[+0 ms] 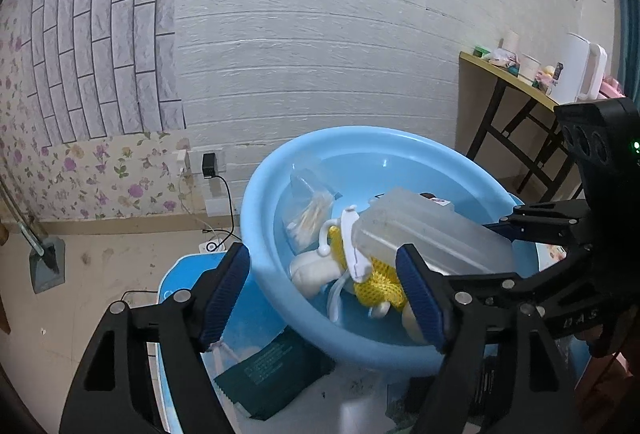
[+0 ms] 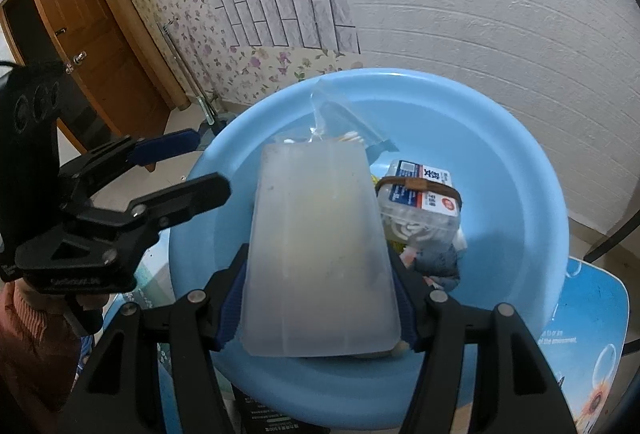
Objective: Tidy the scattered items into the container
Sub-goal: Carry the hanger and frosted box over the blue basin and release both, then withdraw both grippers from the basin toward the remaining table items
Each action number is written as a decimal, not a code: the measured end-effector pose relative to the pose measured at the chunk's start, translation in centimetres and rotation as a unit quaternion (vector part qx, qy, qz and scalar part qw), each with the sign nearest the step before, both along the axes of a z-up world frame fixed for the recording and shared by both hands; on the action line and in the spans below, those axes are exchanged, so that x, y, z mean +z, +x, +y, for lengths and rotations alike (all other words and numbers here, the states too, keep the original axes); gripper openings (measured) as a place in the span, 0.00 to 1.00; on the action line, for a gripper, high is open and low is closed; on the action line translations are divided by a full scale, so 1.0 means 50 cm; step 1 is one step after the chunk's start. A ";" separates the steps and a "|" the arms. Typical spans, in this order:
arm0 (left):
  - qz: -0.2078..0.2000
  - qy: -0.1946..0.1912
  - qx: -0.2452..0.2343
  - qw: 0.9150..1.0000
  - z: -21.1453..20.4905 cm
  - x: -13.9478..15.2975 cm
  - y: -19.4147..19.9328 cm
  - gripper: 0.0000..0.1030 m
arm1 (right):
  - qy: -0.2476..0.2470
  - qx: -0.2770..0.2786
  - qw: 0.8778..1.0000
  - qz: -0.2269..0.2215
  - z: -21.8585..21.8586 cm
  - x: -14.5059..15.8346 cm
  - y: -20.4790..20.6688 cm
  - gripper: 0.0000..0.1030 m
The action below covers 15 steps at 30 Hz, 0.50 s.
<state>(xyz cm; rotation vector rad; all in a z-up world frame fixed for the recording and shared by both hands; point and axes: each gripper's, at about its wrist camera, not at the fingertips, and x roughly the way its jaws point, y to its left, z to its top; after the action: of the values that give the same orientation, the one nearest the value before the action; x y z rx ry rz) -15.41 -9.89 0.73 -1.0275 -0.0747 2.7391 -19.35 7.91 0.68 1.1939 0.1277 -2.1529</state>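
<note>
A light blue basin [image 1: 276, 173] [image 2: 520, 161] stands on a blue tabletop [image 1: 180, 274]. My right gripper [image 2: 320, 314] [image 1: 506, 248] is shut on a translucent plastic box [image 2: 320, 234] [image 1: 420, 230], held tilted over the basin. Inside the basin lie a bag of cotton swabs [image 1: 308, 211], a yellow mesh item [image 1: 380, 282], a white soft piece [image 1: 316, 270] and a clear banded box [image 2: 420, 197]. My left gripper [image 1: 324, 298] [image 2: 200, 169] hangs open at the basin's near left rim, nothing between its pads. A dark green packet [image 1: 276, 374] lies on the table below it.
A side table [image 1: 512, 81] with a white kettle [image 1: 580, 73] stands at the right wall. On the floor are a power strip [image 1: 210, 246] with cables and a dustpan [image 1: 46, 266]. A wooden door [image 2: 92, 53] is at far left.
</note>
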 end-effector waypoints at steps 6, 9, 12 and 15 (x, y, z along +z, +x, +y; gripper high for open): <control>0.002 0.005 0.007 1.000 -0.006 0.000 0.016 0.76 | 0.012 -0.012 1.000 0.003 0.004 0.002 0.004 0.72; 0.005 0.006 0.008 1.000 -0.008 0.005 0.027 0.77 | 0.015 -0.017 1.000 0.007 0.006 0.006 0.008 0.72; 0.007 0.004 0.011 1.000 -0.008 0.009 0.039 0.78 | 0.011 -0.025 1.000 0.010 0.016 0.015 0.013 0.72; 0.009 0.003 0.016 1.000 -0.010 0.015 0.054 0.80 | 0.009 -0.031 0.999 0.013 0.026 0.024 0.023 0.72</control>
<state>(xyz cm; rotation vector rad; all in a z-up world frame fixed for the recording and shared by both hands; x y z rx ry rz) -12.73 -10.38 1.48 -1.0084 -0.0957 2.7742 -18.22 9.23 1.86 1.1946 0.1216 -2.2264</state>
